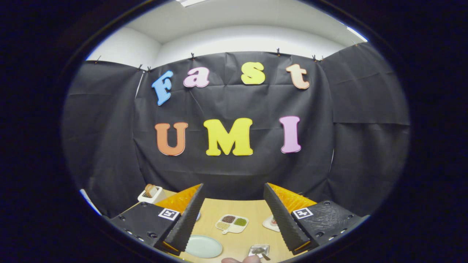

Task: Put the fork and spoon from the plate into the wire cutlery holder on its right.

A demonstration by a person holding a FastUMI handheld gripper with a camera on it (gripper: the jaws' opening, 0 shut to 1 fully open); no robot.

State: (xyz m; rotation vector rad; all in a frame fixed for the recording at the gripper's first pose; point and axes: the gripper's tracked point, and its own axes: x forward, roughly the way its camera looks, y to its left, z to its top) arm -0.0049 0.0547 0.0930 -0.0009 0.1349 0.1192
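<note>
The claw (232, 215) stands wide apart and grips nothing; its two fingers frame a stretch of the light wooden tabletop (252, 208) with open air between them. Taking the pale round plate (203, 246) as the landmark: it lies on the tabletop just beside the tip of the left finger, and its visible face looks bare. To the right of the plate sits the wire cutlery holder (259, 250), a small square frame close to the right finger's tip, with a utensil (264, 254) lying across it; whether that is the fork or the spoon is too small to tell. Fingertips of a person's hand (242, 259) show just below the holder. Beyond the plate, farther out on the tabletop, rests a white divided dish (231, 223) holding dark, green and pale fillings. Right of that dish, partly behind the right finger, is a small white saucer (271, 223). Far beyond the plate to the left, a white box (150, 193) holds something brown.
</note>
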